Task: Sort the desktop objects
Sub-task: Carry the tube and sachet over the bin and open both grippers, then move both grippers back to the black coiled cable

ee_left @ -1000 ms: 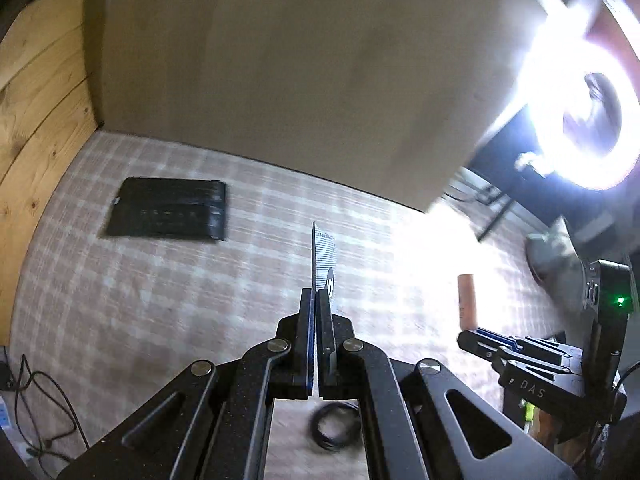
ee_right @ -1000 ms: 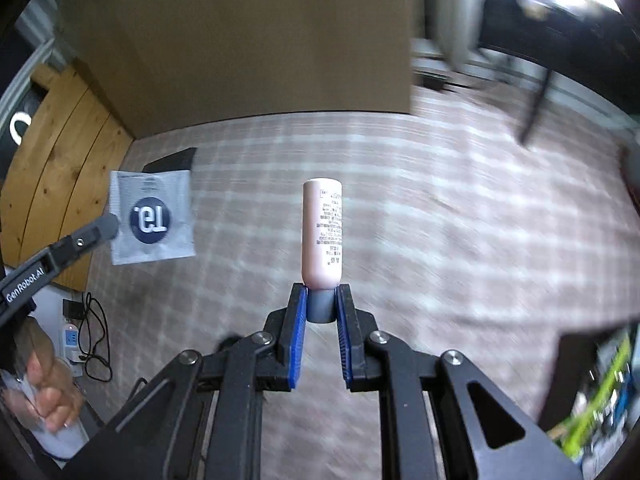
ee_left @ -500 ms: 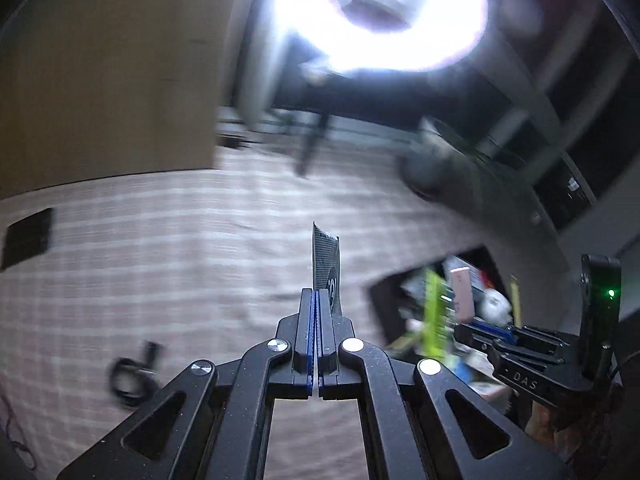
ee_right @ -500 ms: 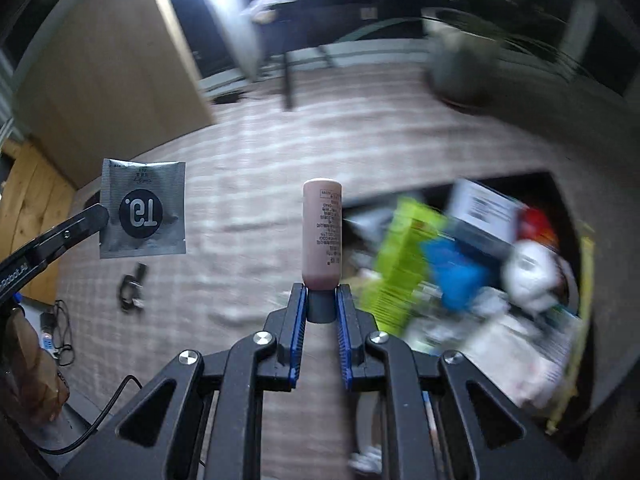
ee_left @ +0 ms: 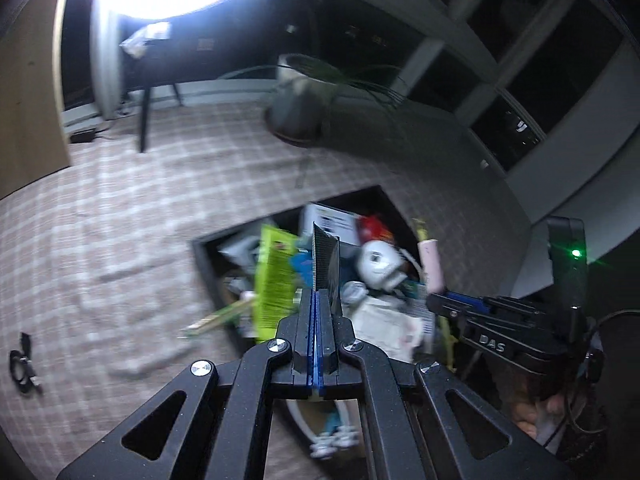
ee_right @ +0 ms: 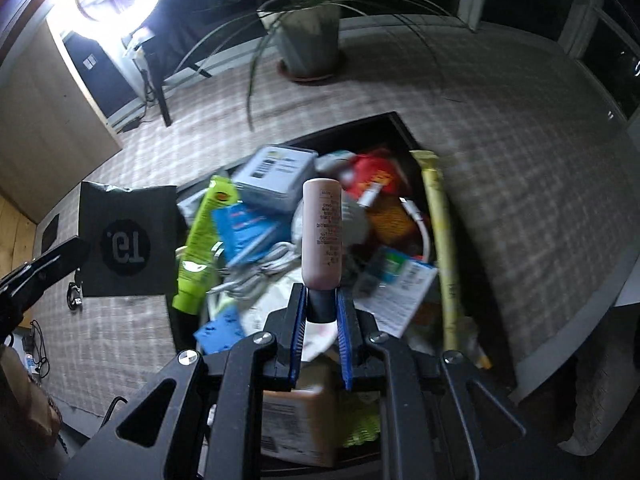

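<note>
The left gripper (ee_left: 318,300) is clenched on a flat dark sachet (ee_left: 326,260), which is pinched by its lower edge between the blue pads and seen edge-on, standing up from the fingertips. In the right wrist view the same sachet (ee_right: 128,240) is seen face-on at the left, bearing a round dark mark with pale characters, held at its left edge by the left gripper's tips (ee_right: 70,254).

The right gripper (ee_right: 322,304) is closed on the dark cap of a pink bottle (ee_right: 322,236); the bottle is held cap-down between the blue pads and its body rises straight out from the jaws. From the left wrist view the bottle (ee_left: 430,266) is seen at the right, projecting from the right gripper's tips (ee_left: 436,300).

Both held things are seen above a dark open box (ee_right: 394,124) crowded with blurred packets, a green tube (ee_right: 200,240) and a white cable. The box lies on a checked cloth (ee_right: 500,184). A potted plant (ee_right: 310,36) stands beyond the box.
</note>
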`<state>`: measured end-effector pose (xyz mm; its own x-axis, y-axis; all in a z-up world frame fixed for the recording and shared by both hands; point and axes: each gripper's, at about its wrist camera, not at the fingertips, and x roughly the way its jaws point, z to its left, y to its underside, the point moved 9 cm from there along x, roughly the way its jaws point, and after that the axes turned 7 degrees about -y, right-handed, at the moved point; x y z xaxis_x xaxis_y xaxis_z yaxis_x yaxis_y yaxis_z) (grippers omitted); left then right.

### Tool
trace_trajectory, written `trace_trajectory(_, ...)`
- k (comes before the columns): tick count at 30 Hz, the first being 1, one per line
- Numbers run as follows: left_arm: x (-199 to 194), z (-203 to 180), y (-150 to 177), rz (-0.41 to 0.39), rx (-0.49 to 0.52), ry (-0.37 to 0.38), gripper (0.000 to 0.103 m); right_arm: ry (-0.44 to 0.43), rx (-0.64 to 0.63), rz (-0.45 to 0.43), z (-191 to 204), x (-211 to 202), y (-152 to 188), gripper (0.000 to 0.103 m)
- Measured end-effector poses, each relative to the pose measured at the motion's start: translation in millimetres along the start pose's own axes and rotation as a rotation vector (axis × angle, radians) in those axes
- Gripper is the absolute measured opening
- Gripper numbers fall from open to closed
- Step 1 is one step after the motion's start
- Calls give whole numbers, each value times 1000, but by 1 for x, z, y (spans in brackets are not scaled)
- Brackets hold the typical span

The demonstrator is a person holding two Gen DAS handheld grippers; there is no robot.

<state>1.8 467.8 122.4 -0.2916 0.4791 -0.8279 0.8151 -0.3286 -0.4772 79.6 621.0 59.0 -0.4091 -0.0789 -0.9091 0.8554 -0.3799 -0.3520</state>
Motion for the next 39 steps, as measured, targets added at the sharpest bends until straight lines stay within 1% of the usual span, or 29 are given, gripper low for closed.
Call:
trace_trajectory(4, 9, -32, 3, 17, 33, 32, 0, 3, 2, -9, -13, -2, -1, 15)
trace_trajectory(5, 12, -43, 6, 28, 57, 44, 1, 2, -5, -19, -14, -4, -1, 17)
trace_trajectory(6, 15, -47, 6, 34, 68, 43, 4, 17, -17, -21, -16, -4, -2, 21)
trace_trajectory(7, 18, -51, 7, 45, 81, 31, 22, 33, -22, -13, -17, -4, -1, 36)
trace_trajectory(8, 21, -52, 9, 52, 88, 7, 39, 50, -28, -9, -17, -5, 0, 47)
trace_trajectory(9, 19, -51, 9, 32, 91, -8, 41, 50, -38, -19, -15, -7, 1, 48)
trace_trajectory(13, 9, -40, 9, -10, 114, -92, 40, 61, -80, -43, -3, -12, 4, 48)
trace_trajectory(15, 1, -31, 8, -45, 132, -175, 40, 53, -83, -57, 5, -15, 6, 48)
trace_trajectory(18, -17, -17, 10, -95, 155, -257, 41, 48, -91, -86, 19, -21, 9, 49)
trace_trajectory(21, -32, 1, 15, -123, 160, -308, 43, 40, -114, -96, 39, -24, 14, 53)
trace_trajectory(27, -55, 44, 28, -149, 128, -361, 45, -1, -143, -111, 87, -23, 26, 54)
trace_trajectory(32, -69, 92, 44, -146, 90, -398, 49, -25, -164, -87, 128, -8, 36, 55)
trace_trajectory(34, -71, 109, 49, -135, 77, -396, 50, -45, -168, -68, 148, 2, 41, 55)
trace_trajectory(39, -73, 180, 72, -83, -10, -388, 55, -99, -167, -9, 200, 35, 52, 55)
